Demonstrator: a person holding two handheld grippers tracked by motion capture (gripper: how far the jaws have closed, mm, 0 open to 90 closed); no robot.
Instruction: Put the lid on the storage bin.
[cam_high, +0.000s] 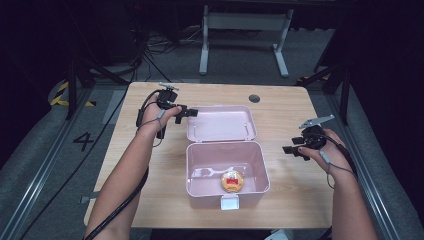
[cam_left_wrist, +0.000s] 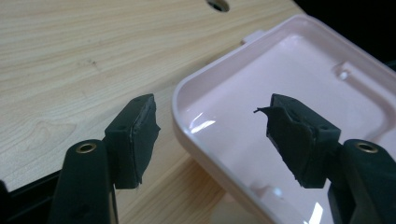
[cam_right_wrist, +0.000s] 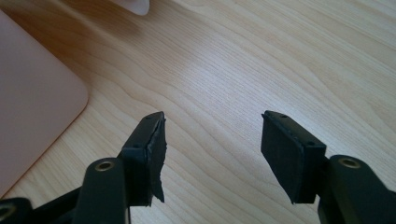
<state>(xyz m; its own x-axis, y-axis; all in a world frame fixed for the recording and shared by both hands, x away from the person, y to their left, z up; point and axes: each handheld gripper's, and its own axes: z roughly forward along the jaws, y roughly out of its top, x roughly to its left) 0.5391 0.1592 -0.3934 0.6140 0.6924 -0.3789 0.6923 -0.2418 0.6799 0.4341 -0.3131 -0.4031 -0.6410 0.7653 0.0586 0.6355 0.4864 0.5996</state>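
My left gripper (cam_high: 192, 113) reaches forward on an outstretched arm, jaws wide apart and empty. My right gripper (cam_high: 288, 149) points inward, jaws likewise spread, gripping nothing.

You could read a dark "4" (cam_high: 82, 141) marked on the grey floor (cam_high: 35, 150) left of the table (cam_high: 150, 165); nothing else there was legible to you
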